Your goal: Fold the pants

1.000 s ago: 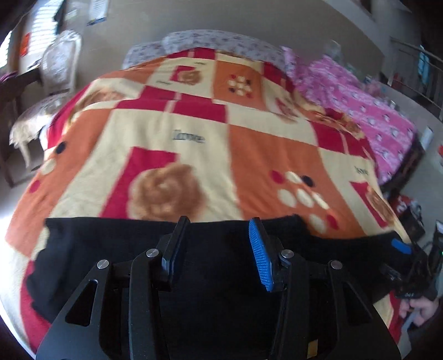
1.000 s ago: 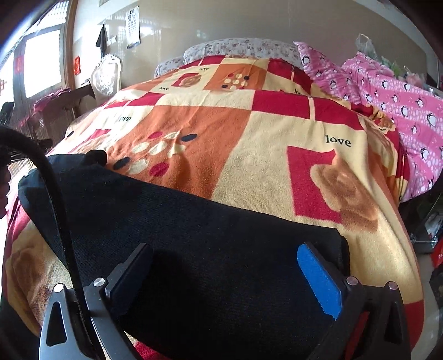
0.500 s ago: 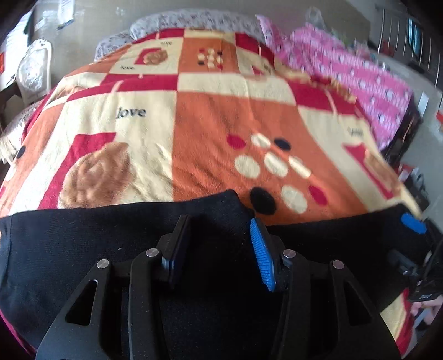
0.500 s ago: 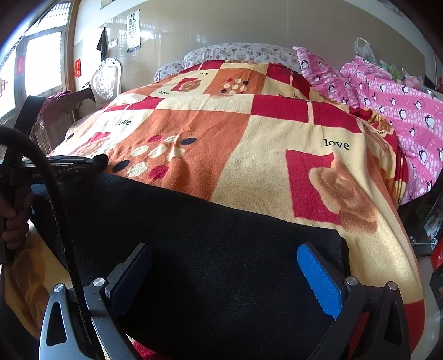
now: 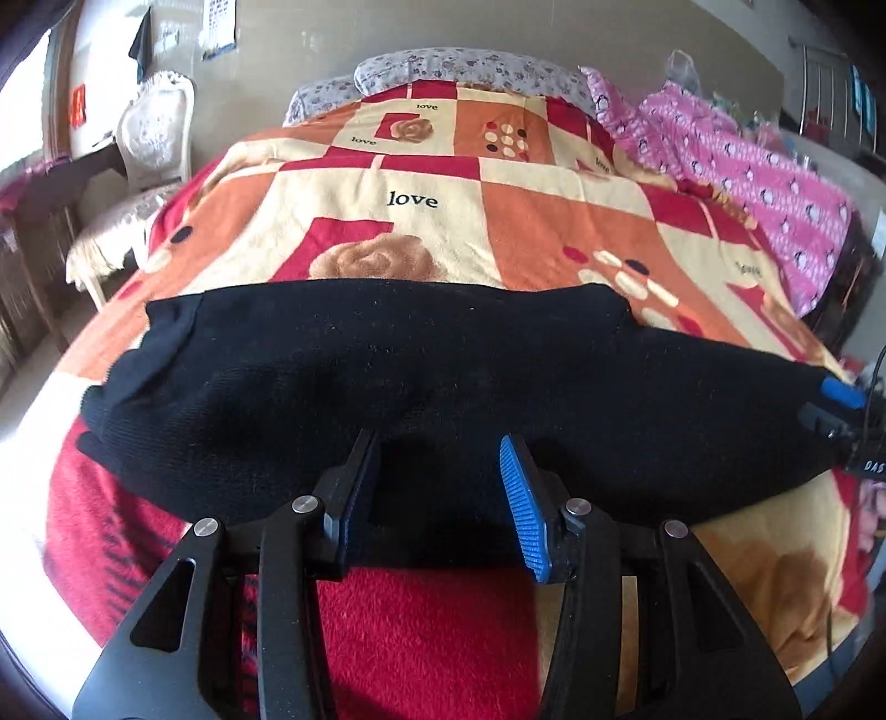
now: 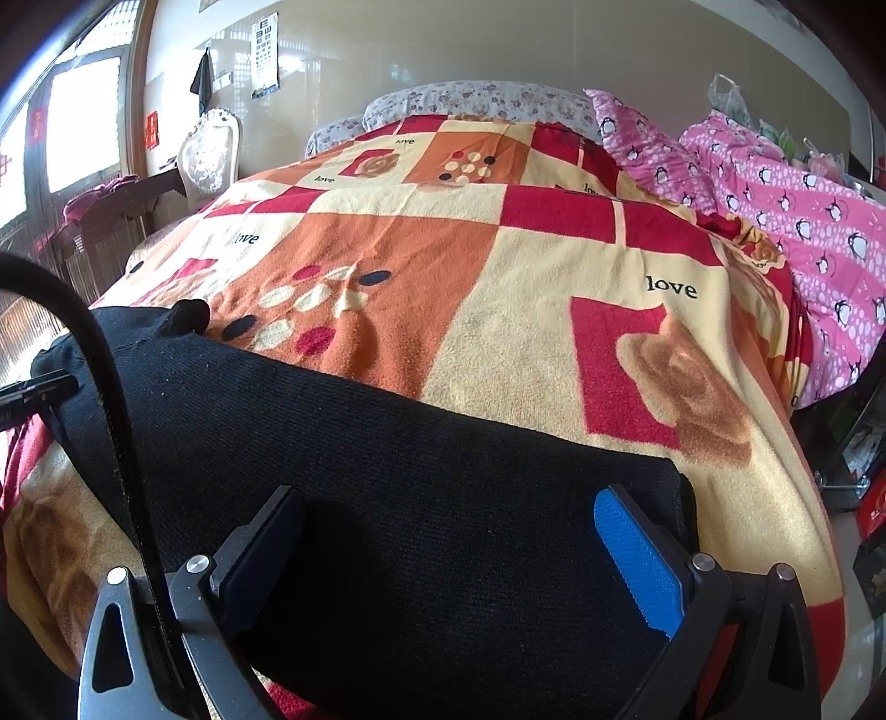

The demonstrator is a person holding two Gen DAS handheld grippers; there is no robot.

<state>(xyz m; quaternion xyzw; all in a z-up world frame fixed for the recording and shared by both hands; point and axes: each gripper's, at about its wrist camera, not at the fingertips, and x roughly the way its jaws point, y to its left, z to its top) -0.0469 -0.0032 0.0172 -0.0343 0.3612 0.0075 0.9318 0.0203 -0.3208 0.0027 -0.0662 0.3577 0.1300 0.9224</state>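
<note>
We see black pants (image 5: 443,376) flat across blanket (image 5: 421,232) on bed. Left tool (image 5: 440,487) and right tool (image 6: 448,531) both released, fingers spread over fabric.

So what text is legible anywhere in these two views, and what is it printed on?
"love": repeated on the cream squares of the blanket.
"DAS": cut-off letters on the right gripper, at the left wrist view's edge.
Wall chart: rows of symbols, too small to read.
Red window signs: unreadable.
</note>
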